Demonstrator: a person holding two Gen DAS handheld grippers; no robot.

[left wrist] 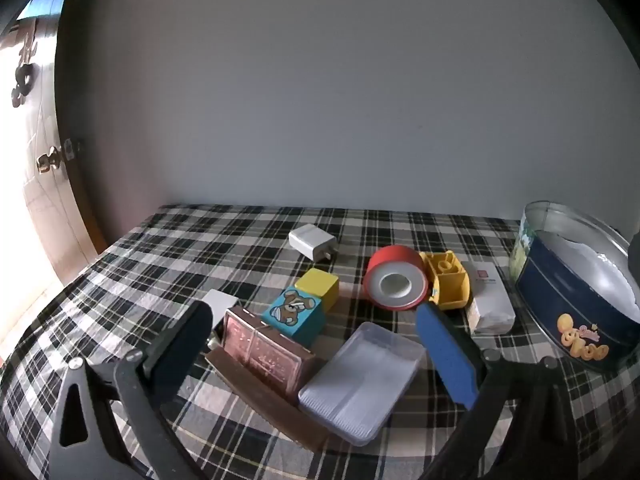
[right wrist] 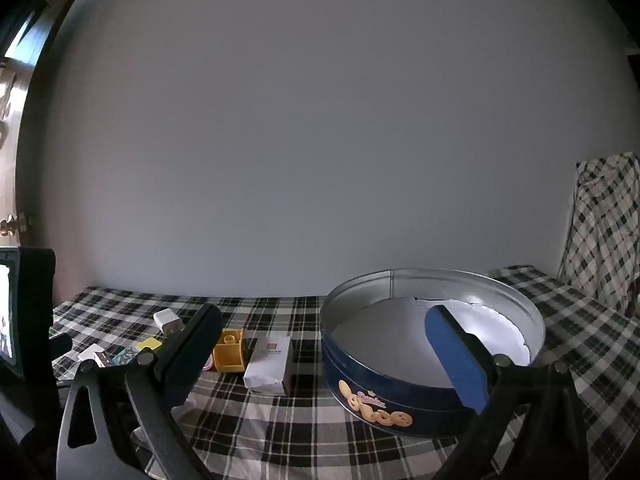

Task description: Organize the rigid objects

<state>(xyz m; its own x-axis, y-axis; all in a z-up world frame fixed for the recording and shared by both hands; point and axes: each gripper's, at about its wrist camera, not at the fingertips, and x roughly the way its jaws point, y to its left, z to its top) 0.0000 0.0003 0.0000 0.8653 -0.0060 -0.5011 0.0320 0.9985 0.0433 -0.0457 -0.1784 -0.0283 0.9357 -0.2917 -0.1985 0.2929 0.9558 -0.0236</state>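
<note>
On the plaid table lie a brown embossed box (left wrist: 266, 354), a clear plastic lid (left wrist: 362, 380), a blue bear cube (left wrist: 294, 314), a yellow cube (left wrist: 319, 286), a red tape roll (left wrist: 396, 284), a yellow toy block (left wrist: 448, 280), a white carton (left wrist: 490, 304) and a white charger (left wrist: 312, 242). My left gripper (left wrist: 316, 336) hangs open above the brown box and lid, holding nothing. An open blue cookie tin (right wrist: 404, 384) stands at the right. My right gripper (right wrist: 324, 344) is open in front of the tin, empty. The yellow toy block (right wrist: 229, 350) and the white carton (right wrist: 269, 364) sit to its left.
A grey wall runs along the table's far edge. A door with a brass knob (left wrist: 50, 160) stands at the left. A plaid cloth (right wrist: 604, 224) drapes over something at the far right. A dark device with a lit screen (right wrist: 24, 304) is at the left edge of the right wrist view.
</note>
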